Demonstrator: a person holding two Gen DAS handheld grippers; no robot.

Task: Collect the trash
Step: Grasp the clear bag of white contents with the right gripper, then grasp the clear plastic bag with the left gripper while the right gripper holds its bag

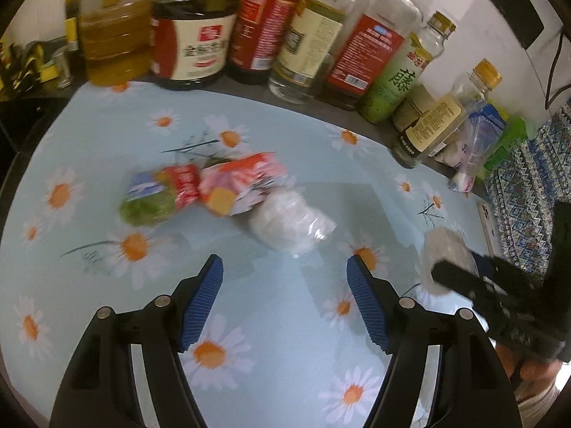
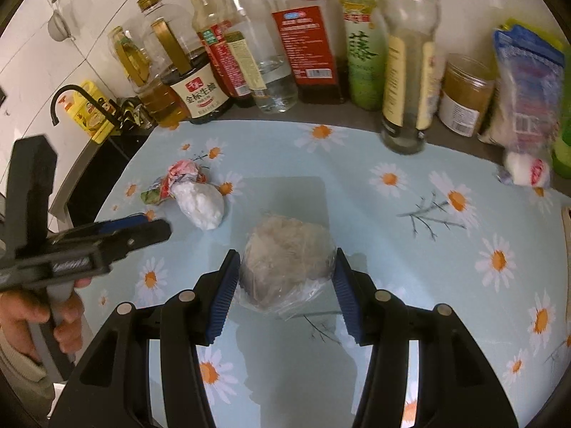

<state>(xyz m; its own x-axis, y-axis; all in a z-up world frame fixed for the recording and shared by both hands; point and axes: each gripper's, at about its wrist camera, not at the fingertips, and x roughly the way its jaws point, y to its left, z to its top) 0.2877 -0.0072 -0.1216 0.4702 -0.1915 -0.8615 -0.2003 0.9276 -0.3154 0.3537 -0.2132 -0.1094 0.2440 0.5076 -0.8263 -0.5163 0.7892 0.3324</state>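
Clearly the right gripper [image 2: 285, 285] is clamping a soft, light, slippery plastic-wrapped wad [image 2: 285, 264] around its middle above the daisy tablecloth [image 2: 446, 256], while the left gripper [image 1: 285, 299], jaws apart and empty, is facing crumpled wrappers [image 1: 200, 189] with bottles [image 1: 314, 42] crowding the back edge.

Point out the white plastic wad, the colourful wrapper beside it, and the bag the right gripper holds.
White plastic wad [image 1: 291, 226], left wrist view, its middle.
Colourful crumpled wrapper [image 1: 235, 185], left wrist view, its pink and red centre.
Clear bagged wad [image 2: 285, 255], right wrist view, its middle between the pads.
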